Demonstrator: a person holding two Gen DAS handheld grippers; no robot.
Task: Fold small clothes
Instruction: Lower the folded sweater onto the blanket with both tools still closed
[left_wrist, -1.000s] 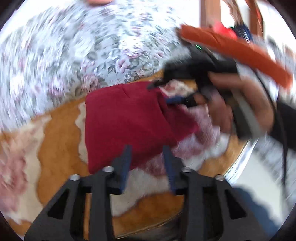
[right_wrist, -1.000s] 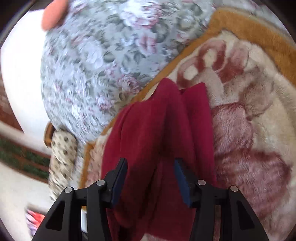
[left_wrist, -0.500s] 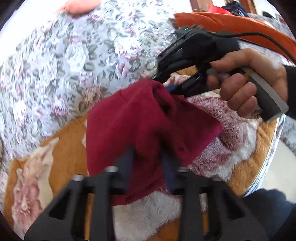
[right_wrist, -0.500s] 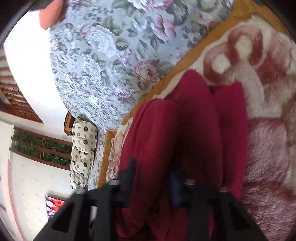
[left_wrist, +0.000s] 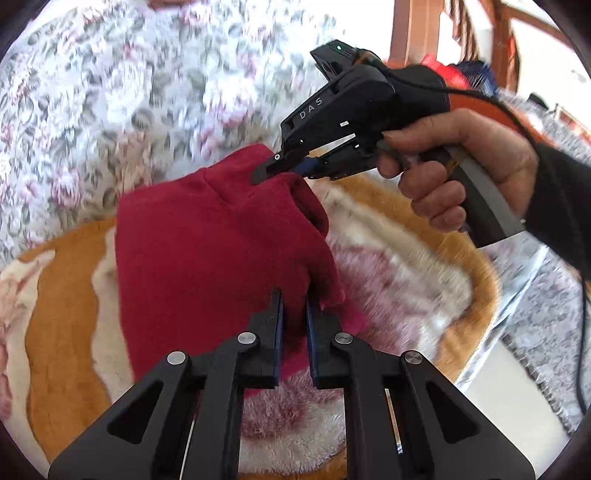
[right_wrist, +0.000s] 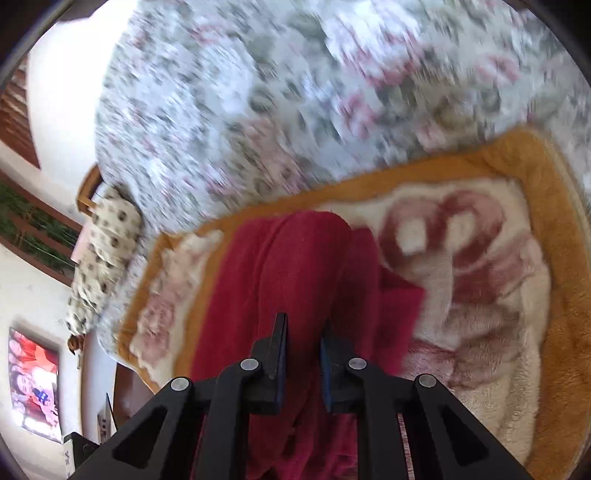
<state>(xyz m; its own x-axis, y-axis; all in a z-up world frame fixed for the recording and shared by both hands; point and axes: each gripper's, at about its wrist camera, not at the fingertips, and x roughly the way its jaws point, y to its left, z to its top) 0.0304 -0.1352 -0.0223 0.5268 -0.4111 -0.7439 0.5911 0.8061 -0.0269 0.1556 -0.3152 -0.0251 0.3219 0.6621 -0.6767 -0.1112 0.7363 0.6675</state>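
Observation:
A small dark red garment lies partly lifted on a fluffy orange and cream blanket. In the left wrist view my left gripper has its jaws closing, the pads pinching the garment's near right edge. The right gripper, held by a hand, grips the garment's far corner and lifts it into a peak. In the right wrist view the right gripper has its jaws closing with a ridge of the red garment pressed between the pads.
A floral bedcover spreads behind the blanket. A spotted cushion lies at the bed's far end. Wooden furniture and an orange cloth stand beyond the right hand. The bed's edge drops off at right.
Both grippers went from open around the cloth to closed on it. The right gripper rose and rolled, pulling the far corner up; the left gripper moved in onto the near edge.

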